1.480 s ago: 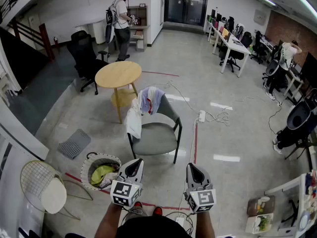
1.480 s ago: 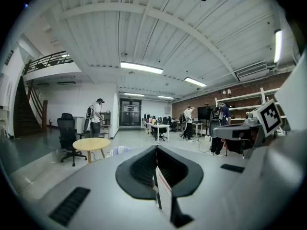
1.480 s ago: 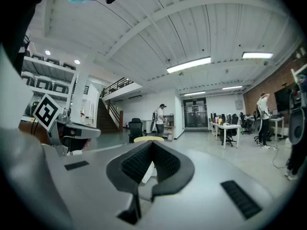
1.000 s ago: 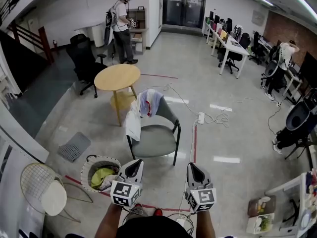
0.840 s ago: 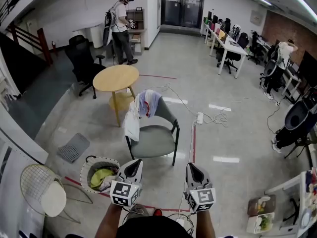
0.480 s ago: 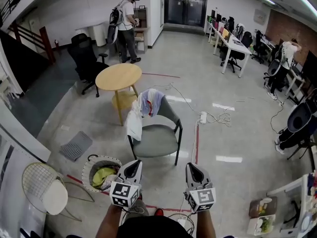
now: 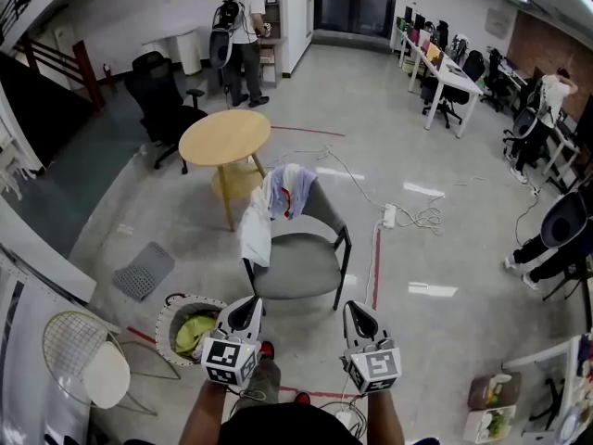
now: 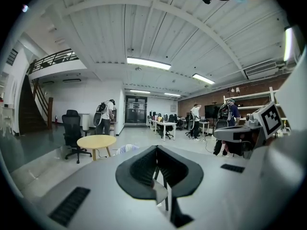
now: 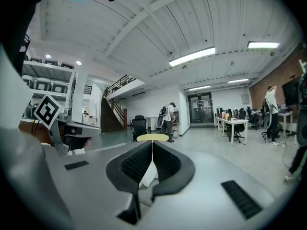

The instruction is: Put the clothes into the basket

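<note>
A grey armchair (image 7: 298,262) stands ahead of me on the floor. A white cloth (image 7: 252,235) hangs off its left arm, and a pale blue and white garment with red (image 7: 287,190) is draped over its back. The round basket (image 7: 176,313) sits on the floor to the chair's lower left and holds yellow-green clothes (image 7: 192,328). My left gripper (image 7: 248,306) and my right gripper (image 7: 353,310) are held side by side short of the chair. Both are shut and hold nothing. In the left gripper view the garment (image 8: 125,148) shows beyond the shut left gripper (image 8: 156,148).
A round wooden table (image 7: 224,137) stands behind the chair, and a black office chair (image 7: 162,100) lies further left. A wire chair (image 7: 79,360) is next to the basket. A grey mat (image 7: 142,270), a power strip with cables (image 7: 389,216) and a red tape line (image 7: 375,267) lie on the floor. A person (image 7: 243,35) stands at the back.
The chair and basket have come closer and lower in the head view as I moved forward. Both grippers stay shut and side by side. The person at the back has shifted right.
</note>
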